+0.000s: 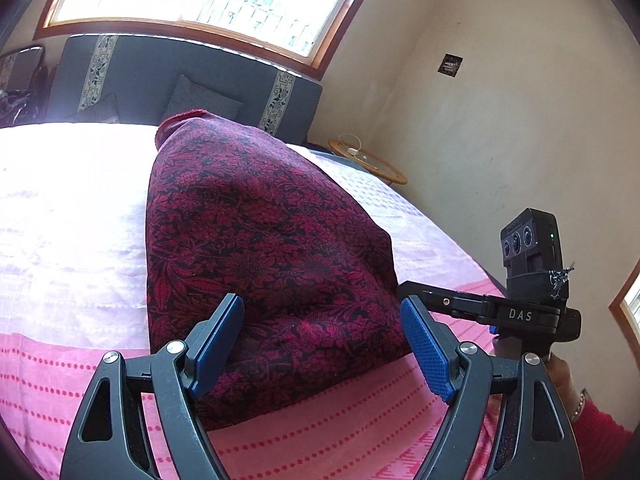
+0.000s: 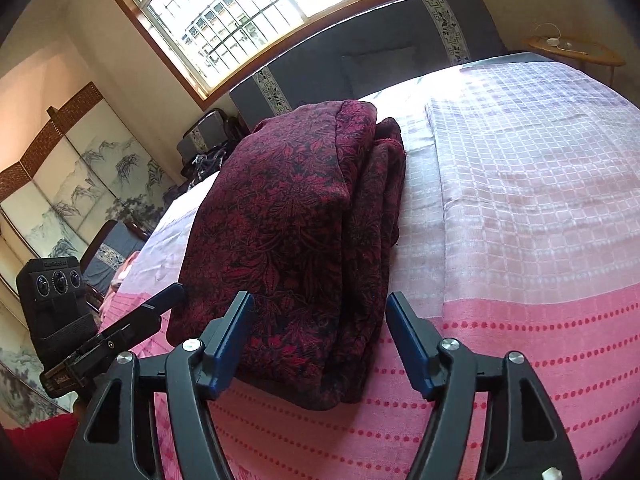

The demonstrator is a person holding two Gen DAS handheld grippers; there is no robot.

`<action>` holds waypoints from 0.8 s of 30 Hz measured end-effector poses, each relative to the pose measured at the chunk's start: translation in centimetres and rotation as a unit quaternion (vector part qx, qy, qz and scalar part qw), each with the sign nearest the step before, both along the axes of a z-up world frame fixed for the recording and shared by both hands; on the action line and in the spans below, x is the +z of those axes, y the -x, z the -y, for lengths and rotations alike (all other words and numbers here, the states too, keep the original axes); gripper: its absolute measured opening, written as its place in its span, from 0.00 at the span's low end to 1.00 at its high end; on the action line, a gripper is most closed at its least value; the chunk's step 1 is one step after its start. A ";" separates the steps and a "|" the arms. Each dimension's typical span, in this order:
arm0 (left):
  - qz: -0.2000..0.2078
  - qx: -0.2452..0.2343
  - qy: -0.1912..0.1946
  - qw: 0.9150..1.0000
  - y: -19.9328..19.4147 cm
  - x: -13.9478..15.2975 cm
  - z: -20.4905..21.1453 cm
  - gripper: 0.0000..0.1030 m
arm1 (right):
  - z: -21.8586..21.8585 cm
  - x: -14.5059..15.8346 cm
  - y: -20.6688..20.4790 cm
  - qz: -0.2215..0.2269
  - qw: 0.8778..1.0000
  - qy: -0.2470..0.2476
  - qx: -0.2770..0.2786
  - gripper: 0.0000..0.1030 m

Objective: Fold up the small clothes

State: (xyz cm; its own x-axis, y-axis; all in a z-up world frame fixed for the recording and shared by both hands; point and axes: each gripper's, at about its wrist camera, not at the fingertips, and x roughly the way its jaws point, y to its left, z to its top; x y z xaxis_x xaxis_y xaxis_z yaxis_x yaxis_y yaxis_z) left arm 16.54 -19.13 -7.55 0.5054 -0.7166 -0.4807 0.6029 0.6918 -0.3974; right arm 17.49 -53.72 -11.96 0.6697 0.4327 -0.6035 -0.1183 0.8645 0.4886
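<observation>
A dark red and black floral garment (image 1: pixel 256 248) lies folded in a long stack on the pink bedspread (image 1: pixel 360 432). It also shows in the right wrist view (image 2: pixel 288 216), with layered folds along its right side. My left gripper (image 1: pixel 322 340) is open, its blue pads on either side of the garment's near end. My right gripper (image 2: pixel 320 328) is open too, just at the garment's near edge. Neither holds cloth. The right gripper's tip shows in the left wrist view (image 1: pixel 424 292); the left gripper's tip shows in the right wrist view (image 2: pixel 160 300).
The bed has a pale checked cover (image 2: pixel 520 168) and a grey headboard (image 1: pixel 160 80) under a window. A round wooden side table (image 1: pixel 368 160) stands at the far right. A painted folding screen (image 2: pixel 80 184) and chairs stand left of the bed.
</observation>
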 end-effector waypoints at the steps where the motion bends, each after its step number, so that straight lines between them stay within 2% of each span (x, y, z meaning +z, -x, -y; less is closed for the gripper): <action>1: 0.008 0.008 -0.012 1.000 0.1 0.2 0.0 0.78 | -0.3 -0.1 -0.4 -0.005 1.000 0.003 0.001 0.64; 5: 0.045 0.040 -0.082 0.995 0.3 0.6 0.4 0.78 | -0.7 -0.9 -2.0 -0.029 1.000 0.006 -0.008 0.64; 8: 0.075 0.061 -0.141 0.985 0.4 0.7 0.9 0.82 | -0.6 -1.5 -3.0 -0.040 0.999 -0.004 -0.013 0.64; 10: 0.089 0.069 -0.165 0.980 0.4 0.7 1.0 0.84 | -0.6 -2.1 -3.4 -0.047 0.999 -0.007 -0.016 0.64; 19: 0.099 0.097 -0.194 0.971 -1.0 0.3 0.3 0.87 | -0.3 -2.5 -3.2 -0.042 0.999 -0.027 -0.017 0.64; 24: 0.097 0.111 -0.196 0.969 -2.2 0.2 -0.4 0.91 | -1.0 -2.3 -3.0 -0.037 0.999 0.000 -0.019 0.64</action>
State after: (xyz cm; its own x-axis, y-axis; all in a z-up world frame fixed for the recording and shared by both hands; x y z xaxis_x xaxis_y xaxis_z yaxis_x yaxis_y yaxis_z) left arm 18.76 -18.69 -7.38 0.7349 -0.3606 -0.5744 0.4582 0.8884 0.0285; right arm 20.49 -52.68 -14.28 0.6385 0.4080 -0.6526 -0.0491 0.8678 0.4945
